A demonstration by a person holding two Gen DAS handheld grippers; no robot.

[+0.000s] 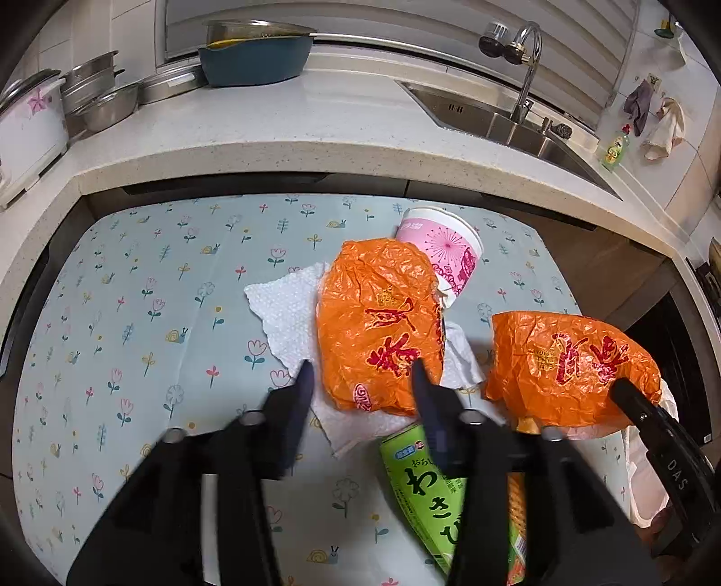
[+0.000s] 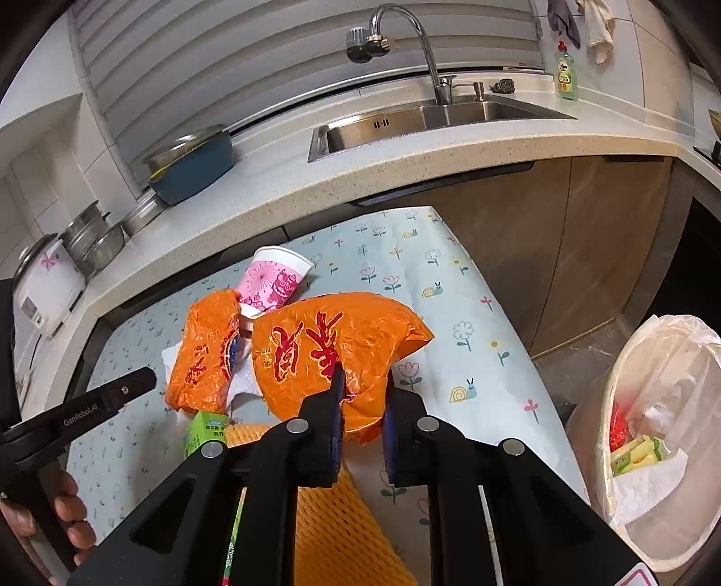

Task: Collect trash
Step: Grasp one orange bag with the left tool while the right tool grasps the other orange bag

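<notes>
Kitchen setting: speckled counter [image 1: 279,148] with steel sink [image 2: 405,121] and faucet [image 2: 405,27] behind; low table under flower-print cloth [image 1: 135,293] in front.

Far left on counter: rice cooker [image 1: 27,130], steel bowls [image 1: 99,99], blue basin [image 1: 257,58].

Left gripper [image 1: 360,374]: jaws spread wide, nothing between them, tips poised over near edge of flat orange wrapper [image 1: 378,324]. Wrapper lying on white paper towel [image 1: 288,306].

Behind wrapper: pink-and-white paper cup [image 1: 450,252], tipped on its side, rim facing away toward counter.

Below, near left gripper's right finger: green wasabi box [image 1: 423,491], touching paper towel; beside it, yellow foam net [image 2: 342,532] lying on cloth.

Right gripper [image 2: 362,392]: jaws narrowed, pinching lower edge of second orange wrapper [image 2: 333,347]. Wrapper raised clear of cloth, hanging just right of flat wrapper.

Far right, beside table on floor: bin lined with white bag [image 2: 667,405], holding paper, green scraps and something red.

Hand [image 2: 49,518] gripping left tool handle visible at lower left of right wrist view.
</notes>
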